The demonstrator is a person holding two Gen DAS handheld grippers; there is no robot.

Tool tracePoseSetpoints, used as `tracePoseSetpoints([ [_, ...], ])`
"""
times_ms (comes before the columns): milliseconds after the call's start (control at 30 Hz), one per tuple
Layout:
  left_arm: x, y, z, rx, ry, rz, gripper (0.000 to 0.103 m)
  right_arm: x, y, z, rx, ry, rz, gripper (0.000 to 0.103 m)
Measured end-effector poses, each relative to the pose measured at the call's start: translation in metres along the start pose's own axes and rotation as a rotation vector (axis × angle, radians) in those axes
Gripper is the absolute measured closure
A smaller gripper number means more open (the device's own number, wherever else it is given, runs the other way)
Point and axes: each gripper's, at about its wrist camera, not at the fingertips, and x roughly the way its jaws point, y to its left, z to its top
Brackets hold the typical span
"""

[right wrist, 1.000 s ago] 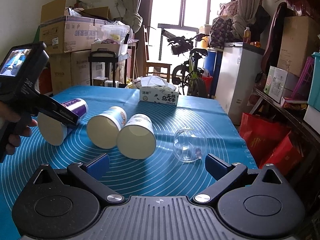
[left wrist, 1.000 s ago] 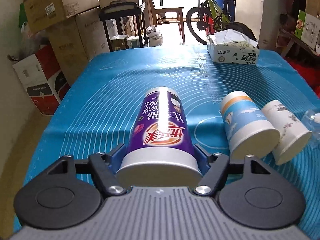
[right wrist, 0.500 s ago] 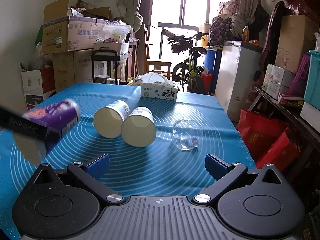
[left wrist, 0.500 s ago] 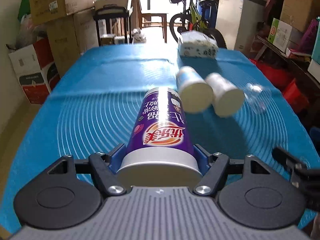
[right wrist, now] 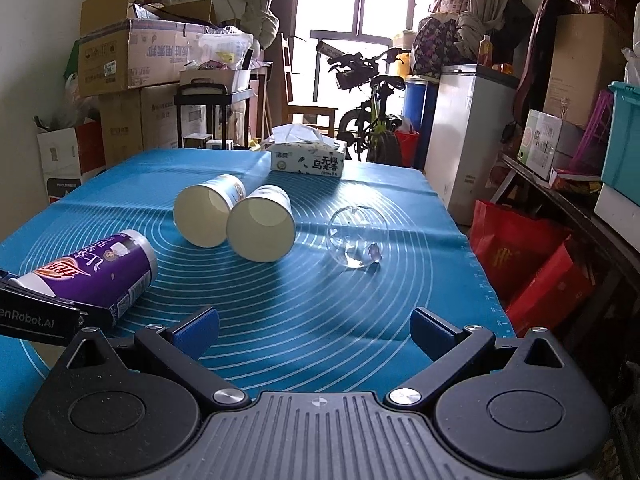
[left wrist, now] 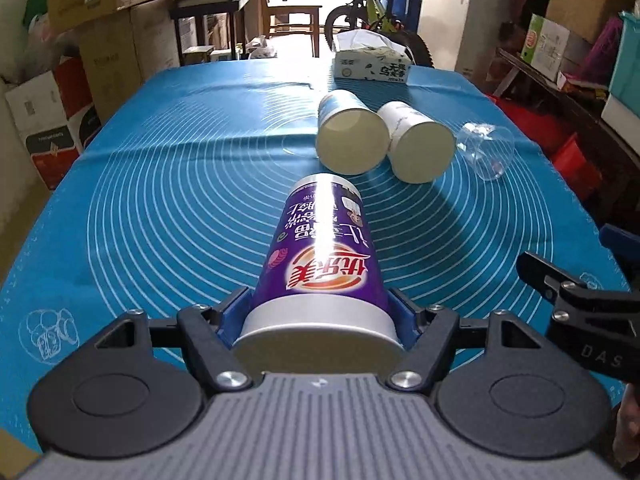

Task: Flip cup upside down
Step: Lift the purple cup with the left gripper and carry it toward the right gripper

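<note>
My left gripper (left wrist: 320, 312) is shut on a purple cup (left wrist: 324, 264) near its wide silver-rimmed end and holds it on its side, its narrow base pointing away over the blue mat (left wrist: 160, 200). The same cup shows at the left in the right wrist view (right wrist: 92, 272), just above the mat. My right gripper (right wrist: 314, 326) is open and empty over the mat's near edge; it also shows at the right in the left wrist view (left wrist: 580, 300).
Two paper cups (right wrist: 204, 216) (right wrist: 262, 228) lie on their sides mid-mat, mouths toward me. A clear glass cup (right wrist: 358, 236) lies to their right. A tissue box (right wrist: 308, 158) stands at the far edge. Boxes, a bicycle and clutter surround the table.
My left gripper has carried the purple cup back toward the near left of the mat, away from the paper cups. The right gripper has stayed nearly still and open.
</note>
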Motion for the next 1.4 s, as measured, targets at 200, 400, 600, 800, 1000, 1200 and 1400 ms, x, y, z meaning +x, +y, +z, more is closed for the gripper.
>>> tracePoseSetpoints([
  [200,0.000,-0.001,-0.005,0.002,-0.003,0.001,0.028,0.003,-0.001,-0.002,-0.002,0.009,0.000,0.000],
  [400,0.001,-0.001,-0.007,0.007,0.003,0.013,0.019,0.002,-0.002,-0.002,-0.003,0.008,0.000,0.000],
  [600,-0.003,0.001,-0.008,-0.004,-0.011,0.010,0.010,0.001,-0.001,-0.001,-0.009,0.003,-0.003,0.000],
  [800,-0.005,0.003,-0.007,-0.008,-0.018,0.009,0.010,0.000,0.001,-0.002,-0.017,0.003,-0.003,0.000],
  [1000,-0.005,0.005,-0.007,-0.007,-0.022,0.010,0.010,-0.001,0.003,-0.003,-0.022,0.003,-0.003,0.000],
  [1200,-0.008,0.006,-0.006,-0.002,-0.035,0.015,0.010,-0.001,0.004,-0.002,-0.025,0.002,-0.003,0.000],
  [1400,-0.026,0.005,-0.003,0.026,-0.082,0.016,0.009,-0.006,0.006,0.003,-0.031,-0.010,0.004,0.000],
])
